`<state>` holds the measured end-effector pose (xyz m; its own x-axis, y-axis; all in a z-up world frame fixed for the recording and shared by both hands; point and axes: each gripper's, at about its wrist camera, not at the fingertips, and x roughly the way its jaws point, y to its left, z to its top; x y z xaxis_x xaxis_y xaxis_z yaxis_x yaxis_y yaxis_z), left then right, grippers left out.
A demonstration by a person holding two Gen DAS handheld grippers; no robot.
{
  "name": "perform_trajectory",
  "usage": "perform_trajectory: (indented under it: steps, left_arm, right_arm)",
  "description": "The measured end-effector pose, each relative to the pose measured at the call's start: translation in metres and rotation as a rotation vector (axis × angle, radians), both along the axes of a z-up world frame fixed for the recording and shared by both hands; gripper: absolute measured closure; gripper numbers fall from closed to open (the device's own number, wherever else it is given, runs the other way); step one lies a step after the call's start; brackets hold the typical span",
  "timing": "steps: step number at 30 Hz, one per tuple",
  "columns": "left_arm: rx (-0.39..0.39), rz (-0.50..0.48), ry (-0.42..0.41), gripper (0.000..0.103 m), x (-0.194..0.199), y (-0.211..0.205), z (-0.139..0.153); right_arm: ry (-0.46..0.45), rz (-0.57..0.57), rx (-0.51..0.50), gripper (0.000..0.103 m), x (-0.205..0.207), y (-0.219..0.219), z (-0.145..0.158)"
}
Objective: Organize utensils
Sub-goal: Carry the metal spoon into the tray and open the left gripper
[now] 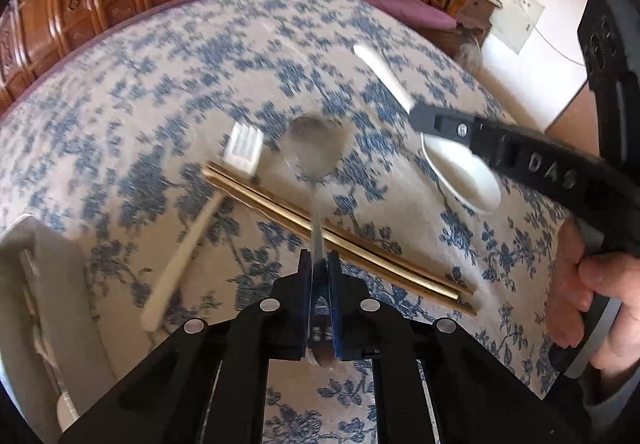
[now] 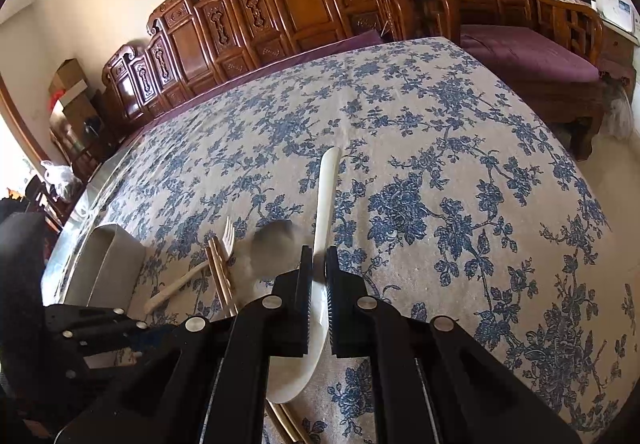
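Metal spoon (image 1: 316, 152) lifted off the floral tablecloth (image 1: 168, 56), handle pinched between the closed fingers of the left gripper (image 1: 319, 264), bowl blurring above the chopsticks (image 1: 280, 206). White spoon (image 2: 326, 196) lying toward the cloth's near edge, right gripper (image 2: 319, 264) straddling its handle, fingers narrowly apart, contact unclear. Fork (image 1: 192, 224) resting across the chopsticks, beside a container (image 2: 106, 264) at the left edge.
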<state>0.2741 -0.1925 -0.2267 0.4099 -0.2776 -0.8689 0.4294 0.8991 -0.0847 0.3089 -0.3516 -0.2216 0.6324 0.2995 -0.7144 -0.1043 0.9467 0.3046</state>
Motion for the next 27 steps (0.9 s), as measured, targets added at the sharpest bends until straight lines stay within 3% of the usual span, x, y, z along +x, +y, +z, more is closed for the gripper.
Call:
perform_trajectory:
  steps: [3, 13, 27]
  left_arm:
    - [0.005, 0.003, -0.039, 0.102, -0.005, 0.004, 0.011]
    - [0.018, 0.041, -0.099, 0.103, -0.012, 0.034, 0.038]
    - [0.034, 0.138, -0.185, 0.102, -0.039, 0.107, 0.077]
  right_arm:
    - [0.000, 0.004, -0.004, 0.095, 0.000, 0.004, 0.000]
    - [-0.001, 0.029, -0.028, 0.095, 0.000, 0.023, 0.002]
    - [-0.056, 0.167, -0.078, 0.095, -0.021, 0.101, 0.022]
